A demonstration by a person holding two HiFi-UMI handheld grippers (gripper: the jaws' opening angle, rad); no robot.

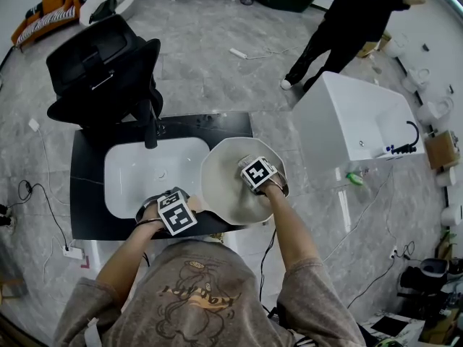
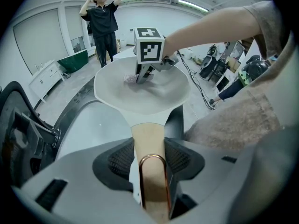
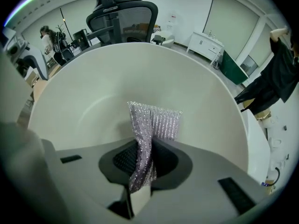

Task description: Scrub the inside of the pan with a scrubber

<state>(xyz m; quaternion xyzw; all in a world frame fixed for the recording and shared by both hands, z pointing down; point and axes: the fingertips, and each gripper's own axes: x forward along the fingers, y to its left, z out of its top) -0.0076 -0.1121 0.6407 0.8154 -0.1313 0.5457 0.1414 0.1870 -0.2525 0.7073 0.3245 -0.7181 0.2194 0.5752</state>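
The main risk, I judge, sits with the right gripper (image 3: 142, 164); its jaws are clamped on only the lower strip of the thin, silvery-lilac mesh scrubber (image 3: 155, 120), which stands twisted and floppy ahead of the tips; a firm push could fold the mesh aside or drag it out of the pads, leaving hard jaw tips to scrape the coating; a second risk is leverage, since the left gripper (image 2: 152, 171) is clenched on just the pale wooden handle (image 2: 148, 136) with its copper-coloured hanging loop, so pressure far out in the bowl could twist the handle between the pads and tip the pan toward the white rectangular sink (image 1: 145, 172). The wide, cream-white round pan (image 3: 88, 92) lies directly ahead of and all around the right gripper's jaws; the scrubber's free end is at or just off its inner floor, though contact is not certain; from the left gripper, the bowl lies straight ahead beyond the handle.
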